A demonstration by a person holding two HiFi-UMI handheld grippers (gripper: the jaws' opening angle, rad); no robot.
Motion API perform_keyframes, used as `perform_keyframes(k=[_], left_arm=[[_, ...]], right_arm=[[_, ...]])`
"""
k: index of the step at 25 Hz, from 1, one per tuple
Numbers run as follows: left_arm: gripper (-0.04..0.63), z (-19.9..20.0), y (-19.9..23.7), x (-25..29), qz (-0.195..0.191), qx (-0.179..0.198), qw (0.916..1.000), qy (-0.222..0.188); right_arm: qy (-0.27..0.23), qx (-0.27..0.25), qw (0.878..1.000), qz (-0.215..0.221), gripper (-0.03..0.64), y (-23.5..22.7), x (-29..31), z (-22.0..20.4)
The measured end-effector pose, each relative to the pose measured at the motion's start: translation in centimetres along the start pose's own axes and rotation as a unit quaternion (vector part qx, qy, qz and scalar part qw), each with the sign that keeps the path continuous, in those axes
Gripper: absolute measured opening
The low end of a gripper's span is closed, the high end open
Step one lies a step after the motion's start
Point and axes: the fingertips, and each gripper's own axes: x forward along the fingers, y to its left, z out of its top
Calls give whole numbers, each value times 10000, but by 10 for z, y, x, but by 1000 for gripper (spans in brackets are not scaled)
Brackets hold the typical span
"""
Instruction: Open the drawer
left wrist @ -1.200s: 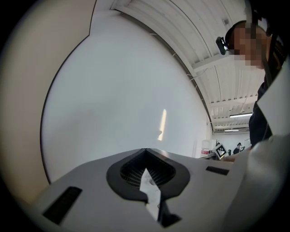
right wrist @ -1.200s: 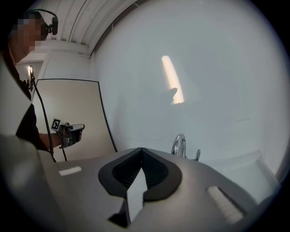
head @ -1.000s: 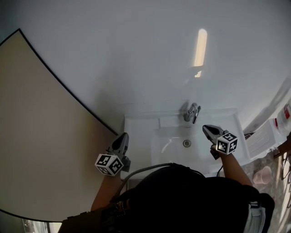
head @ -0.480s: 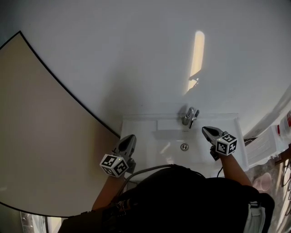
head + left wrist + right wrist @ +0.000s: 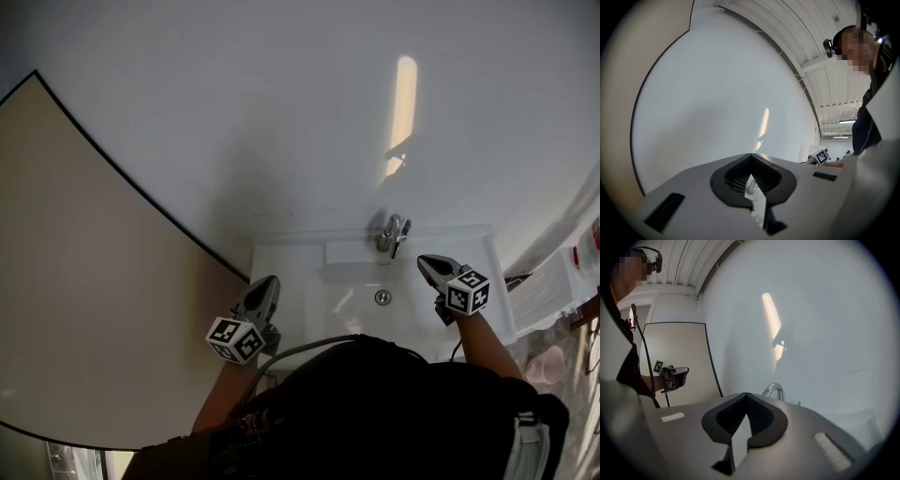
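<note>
**Meanwhile, at the sink (image 5: 292, 256) — jaws together, drawer out of sight**

Over the white sink's left edge hung the left gripper (image 5: 269, 283). Its jaws were closed tip to tip with nothing between them. The right gripper (image 5: 424, 263) hung over the basin's right side, near the faucet (image 5: 394, 234). Its jaws were likewise pressed together and empty. Both pointed toward the white wall (image 5: 281, 112), where a pale streak of light (image 5: 403, 103) lay above the faucet. The drain (image 5: 382, 297) sat in the basin between the two grippers. A beige panel (image 5: 84, 281) with a dark edge filled the left of the head view. The person's dark clothing (image 5: 375, 403) covered the sink's near edge and everything below it — the drawer could not be seen in any view.
</note>
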Motion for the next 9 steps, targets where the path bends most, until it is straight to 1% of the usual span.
perform_keyframes(k=[9], left_arm=[[2, 9, -7, 3, 42, -26, 10000, -12]], right_arm=[[23, 7, 10000, -21, 0, -6, -8, 5]])
